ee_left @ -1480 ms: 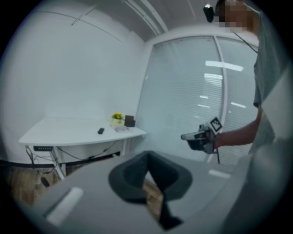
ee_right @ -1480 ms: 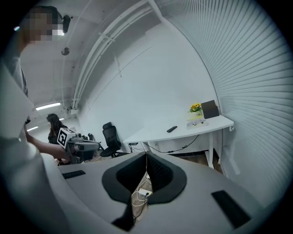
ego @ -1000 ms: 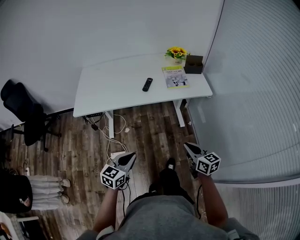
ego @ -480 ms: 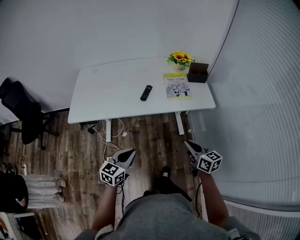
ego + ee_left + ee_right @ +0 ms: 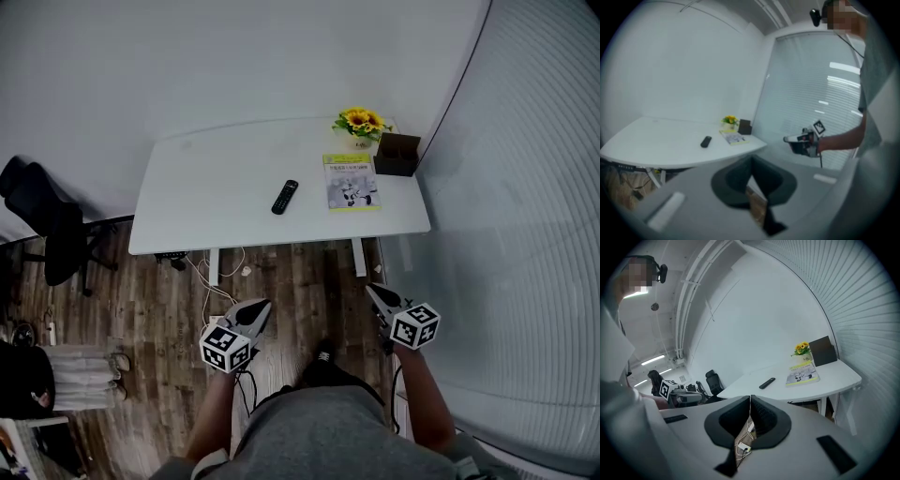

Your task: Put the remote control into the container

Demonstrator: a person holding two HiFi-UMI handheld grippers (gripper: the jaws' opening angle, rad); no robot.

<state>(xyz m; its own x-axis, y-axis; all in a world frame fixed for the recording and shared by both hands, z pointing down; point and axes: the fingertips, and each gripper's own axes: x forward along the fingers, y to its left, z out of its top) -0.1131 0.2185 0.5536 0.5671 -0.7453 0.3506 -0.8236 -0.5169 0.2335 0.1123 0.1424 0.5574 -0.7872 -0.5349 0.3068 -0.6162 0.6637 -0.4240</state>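
**A:** Head view: where's the remote control [image 5: 285, 197]?
**B:** Middle of the table [image 5: 206, 187], toward its front edge; the container [image 5: 397, 155] is at the back right corner.
**A:** Left gripper view?
**B:** My left gripper [image 5: 750, 161] is closed and empty.
**A:** Right gripper view?
**B:** My right gripper [image 5: 750, 399] too. It looks light, stiff and slick, so I'd pinch across its middle.

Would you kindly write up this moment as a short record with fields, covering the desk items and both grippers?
desk: white, ahead of both grippers
remote control: flat on desk, left of booklet, untouched
container: dark box, desk's far right corner, beside sunflowers
left gripper: jaws together, empty
right gripper: jaws together, empty
task: remote control not yet picked up
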